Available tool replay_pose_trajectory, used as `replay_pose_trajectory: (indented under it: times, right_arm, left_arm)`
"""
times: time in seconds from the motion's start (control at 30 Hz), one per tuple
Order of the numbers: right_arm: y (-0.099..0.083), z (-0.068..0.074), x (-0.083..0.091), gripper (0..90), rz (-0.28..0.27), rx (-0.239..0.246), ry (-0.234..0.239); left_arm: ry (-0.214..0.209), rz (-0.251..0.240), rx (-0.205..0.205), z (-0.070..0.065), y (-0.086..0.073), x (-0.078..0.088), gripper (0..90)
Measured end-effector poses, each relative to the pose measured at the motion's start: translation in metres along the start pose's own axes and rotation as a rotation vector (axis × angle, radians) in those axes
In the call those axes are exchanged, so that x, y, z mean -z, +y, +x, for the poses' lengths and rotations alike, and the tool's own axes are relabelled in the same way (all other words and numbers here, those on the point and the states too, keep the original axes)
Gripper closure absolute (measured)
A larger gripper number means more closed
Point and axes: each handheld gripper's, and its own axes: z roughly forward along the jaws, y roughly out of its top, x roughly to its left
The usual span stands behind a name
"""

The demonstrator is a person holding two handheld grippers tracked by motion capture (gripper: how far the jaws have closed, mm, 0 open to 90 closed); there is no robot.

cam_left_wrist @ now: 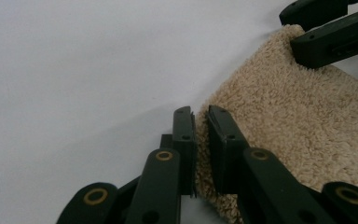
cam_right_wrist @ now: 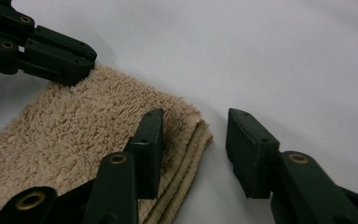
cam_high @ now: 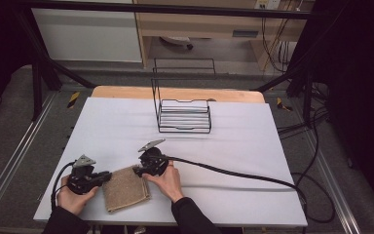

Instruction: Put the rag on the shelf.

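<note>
Left tool [cam_high: 102,176]: held in the left hand [cam_high: 70,197] at the near left of the surface [cam_high: 243,141]; jaws nearly together, pinching the fluffy edge of the towel [cam_high: 125,188] between them, as the left gripper view [cam_left_wrist: 201,140] shows.
Right tool [cam_high: 137,170]: held in the right hand [cam_high: 168,181], cable [cam_high: 233,173] trailing off to the right; jaws apart, one resting on top of the towel [cam_right_wrist: 74,135], the other off its edge over bare surface [cam_right_wrist: 193,149].
Towel [cam_left_wrist: 298,116]: beige, short looped pile, folded into a flat rectangle with stacked layers visible along one edge; lying near the front of the surface between the two hands, slightly skewed.
Surface: white covering, lightly creased.
Wire rack [cam_high: 184,114]: black, standing at the far middle of the surface, well apart from the towel.
</note>
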Motion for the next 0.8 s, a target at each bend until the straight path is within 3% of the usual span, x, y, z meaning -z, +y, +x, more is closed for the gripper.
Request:
replay_pose_trajectory:
  times: [0.47, 0.67, 0.8]
  right_arm:
    - [-0.002, 0.001, -0.002, 82.6, 0.032, -0.077, 0.075]
    - [0.000, 0.005, 0.006, 83.9, 0.013, -0.069, 0.064]
    - [0.003, 0.010, 0.019, 84.0, 0.001, -0.058, 0.041]
  left_arm:
    - [-0.007, 0.003, 0.016, 0.001, 0.001, 0.000, 81.8]
    - [-0.008, -0.007, 0.013, 0.000, 0.002, 0.002, 83.1]
    - [-0.021, -0.055, 0.015, -0.004, 0.006, 0.004, 83.6]
